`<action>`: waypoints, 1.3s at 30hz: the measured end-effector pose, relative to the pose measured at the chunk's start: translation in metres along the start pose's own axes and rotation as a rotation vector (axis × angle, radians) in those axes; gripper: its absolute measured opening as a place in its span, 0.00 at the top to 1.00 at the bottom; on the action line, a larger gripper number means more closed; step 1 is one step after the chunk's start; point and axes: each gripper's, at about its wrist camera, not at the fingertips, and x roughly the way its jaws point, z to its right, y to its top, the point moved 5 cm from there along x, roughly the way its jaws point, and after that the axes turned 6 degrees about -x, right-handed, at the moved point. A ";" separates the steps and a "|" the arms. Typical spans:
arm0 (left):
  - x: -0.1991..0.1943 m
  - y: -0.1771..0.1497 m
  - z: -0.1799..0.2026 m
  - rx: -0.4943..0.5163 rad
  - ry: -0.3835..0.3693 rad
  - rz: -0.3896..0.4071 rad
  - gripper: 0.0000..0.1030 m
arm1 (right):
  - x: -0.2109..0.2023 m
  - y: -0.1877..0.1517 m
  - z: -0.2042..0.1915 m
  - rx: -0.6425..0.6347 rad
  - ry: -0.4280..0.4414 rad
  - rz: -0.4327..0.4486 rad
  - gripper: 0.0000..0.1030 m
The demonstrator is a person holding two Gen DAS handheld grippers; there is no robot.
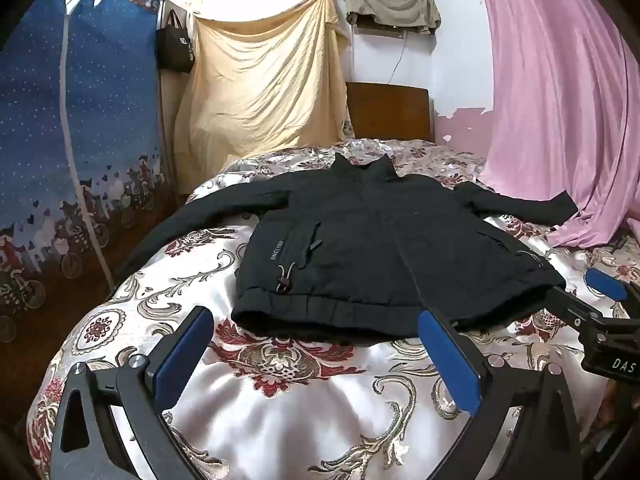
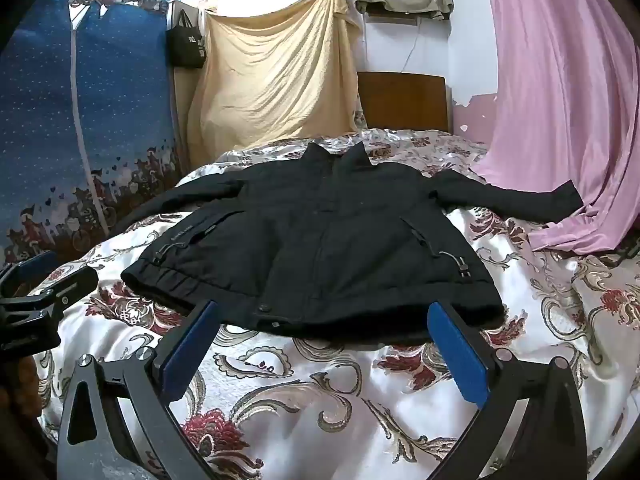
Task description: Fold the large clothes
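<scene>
Jacket (image 1: pixel 384 248), black and padded, lies spread front-up on the bed (image 1: pixel 280 400), collar toward the headboard (image 1: pixel 388 112) and hem toward the cameras, with both sleeves stretched out to the sides. Its zip front is closed, and small toggles on cords sit near the hem at each side.

Just short of the hem, the left gripper (image 1: pixel 316 344) tilts downward over the bedcover; its jaws stand wide apart with nothing between them but patterned cloth, and the blue pads (image 1: pixel 448 360) face each other across the gap. The right gripper (image 2: pixel 324 340) holds the same downward tilt beside it, jaws likewise spread wide and empty, the tips close to the jacket's hem but not touching it as far as can be seen. Each gripper shows at the edge of the other's view, so the two sit side by side, near one another.

The bedcover is glossy white satin with red and gold floral scrolls. Behind the wooden headboard the wall is white with peeling pink paint. A yellow sheet (image 1: pixel 260 92) hangs at the back, a black bag (image 1: pixel 174 46) beside it, a blue starry fabric wardrobe (image 1: pixel 80 140) stands on the left, and a pink curtain (image 1: pixel 560 100) drapes down on the right, its end lying on the bed by the jacket's sleeve.
</scene>
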 end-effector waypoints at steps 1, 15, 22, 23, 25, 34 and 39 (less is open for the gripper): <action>0.000 0.000 0.000 -0.002 -0.001 0.001 0.00 | 0.000 0.000 0.000 0.004 0.001 -0.003 0.01; 0.000 0.001 0.000 -0.004 -0.004 0.002 0.00 | 0.001 -0.002 0.000 0.004 0.001 -0.009 0.01; 0.000 0.000 0.000 -0.007 -0.003 0.003 0.00 | 0.001 -0.002 0.000 0.005 0.003 -0.010 0.01; 0.000 0.000 0.000 -0.007 -0.004 0.003 0.00 | 0.001 -0.002 0.000 0.004 0.002 -0.010 0.01; 0.000 0.001 0.000 -0.006 -0.003 0.003 0.00 | 0.001 -0.002 0.000 0.005 0.002 -0.011 0.01; 0.001 0.001 0.000 -0.006 -0.004 0.004 0.00 | 0.001 -0.003 0.000 0.005 0.003 -0.011 0.01; 0.002 0.002 0.000 -0.006 -0.004 0.003 0.00 | 0.001 -0.003 0.000 0.006 0.004 -0.012 0.01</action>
